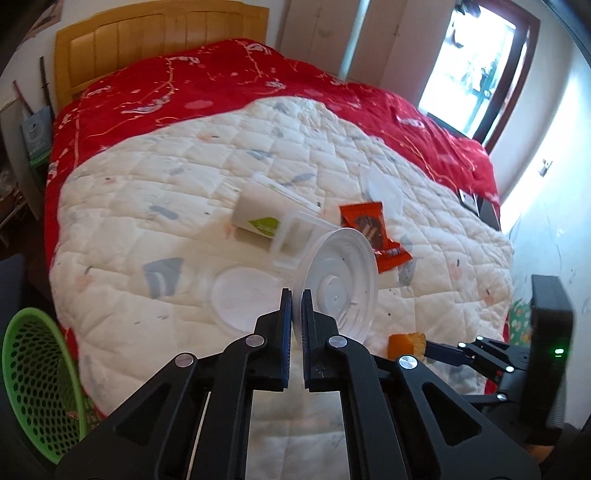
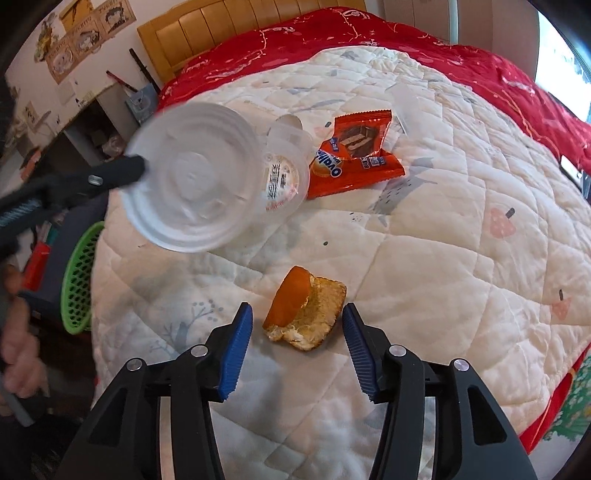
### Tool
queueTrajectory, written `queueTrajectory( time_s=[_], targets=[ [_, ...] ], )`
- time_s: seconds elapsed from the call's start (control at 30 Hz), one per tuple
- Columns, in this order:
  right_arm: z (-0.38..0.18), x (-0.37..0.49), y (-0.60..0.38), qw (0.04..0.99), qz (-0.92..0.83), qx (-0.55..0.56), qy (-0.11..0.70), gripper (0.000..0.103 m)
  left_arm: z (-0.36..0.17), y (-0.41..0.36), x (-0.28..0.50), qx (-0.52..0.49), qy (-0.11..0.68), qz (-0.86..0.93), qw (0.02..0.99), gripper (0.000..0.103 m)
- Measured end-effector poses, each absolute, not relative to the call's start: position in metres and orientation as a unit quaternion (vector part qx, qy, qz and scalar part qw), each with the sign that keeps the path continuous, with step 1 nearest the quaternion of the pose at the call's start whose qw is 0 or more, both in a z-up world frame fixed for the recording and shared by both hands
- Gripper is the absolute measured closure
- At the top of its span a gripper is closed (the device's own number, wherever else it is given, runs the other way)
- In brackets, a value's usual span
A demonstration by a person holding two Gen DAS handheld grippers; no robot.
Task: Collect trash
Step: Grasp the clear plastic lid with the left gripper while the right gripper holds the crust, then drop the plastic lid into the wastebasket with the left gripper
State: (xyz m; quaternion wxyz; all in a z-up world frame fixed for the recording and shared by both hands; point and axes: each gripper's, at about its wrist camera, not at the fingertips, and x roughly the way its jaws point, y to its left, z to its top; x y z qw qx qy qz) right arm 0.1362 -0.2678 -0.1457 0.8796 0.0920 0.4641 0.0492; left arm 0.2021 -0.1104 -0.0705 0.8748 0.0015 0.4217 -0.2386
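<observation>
Above the quilt (image 2: 424,229), a clear ribbed lid (image 1: 338,284) is pinched edge-on by the left gripper (image 1: 296,295). Orange peel (image 2: 304,310) is flanked, untouched, by the right gripper's (image 2: 297,317) parted jaws. "Ovaltine" is partly readable on the wrapper (image 2: 354,151).

Red bedspread (image 1: 229,85) under white quilt (image 1: 184,177), wooden headboard (image 1: 159,33) behind.

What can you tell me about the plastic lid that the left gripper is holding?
The lid is a round disc of translucent white plastic with concentric ridges and a raised rim. The left gripper, shut, pinches its edge, so it hangs tilted in the air above the quilt, clear of the bed. Nothing else touches it. A clear cup lies behind it.
</observation>
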Motion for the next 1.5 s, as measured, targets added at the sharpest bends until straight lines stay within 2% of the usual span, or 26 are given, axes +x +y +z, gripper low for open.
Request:
queueTrajectory(
  time_s=[0.1,0.3,0.43,0.8,1.2,1.43,1.5],
  targets=[
    [-0.148,0.14,-0.263,0.88,0.041,0.081,0.466,0.055,-0.065,-0.095,0.199,-0.005,0.416,-0.227,0.881,0.1],
    [-0.149,0.144,-0.258,0.88,0.026,0.061,0.47,0.07,-0.055,-0.049,0.189,-0.03,0.404,-0.194,0.893,0.1],
    [-0.14,0.14,-0.257,0.886,0.031,0.062,0.459,0.074,-0.049,-0.008,0.18,-0.042,0.396,-0.162,0.903,0.1],
    [-0.097,0.134,-0.225,0.897,0.095,0.069,0.427,0.075,-0.051,0.104,0.166,-0.067,0.391,-0.051,0.917,0.1],
    [-0.067,0.149,-0.151,0.887,0.181,0.066,0.419,0.075,-0.086,0.2,0.176,-0.078,0.423,0.064,0.901,0.099],
    [-0.061,0.161,-0.101,0.877,0.223,0.05,0.422,0.075,-0.112,0.226,0.183,-0.102,0.448,0.081,0.884,0.094],
    [-0.059,0.164,-0.088,0.875,0.232,0.045,0.422,0.075,-0.117,0.235,0.182,-0.115,0.453,0.085,0.88,0.08]
  ],
)
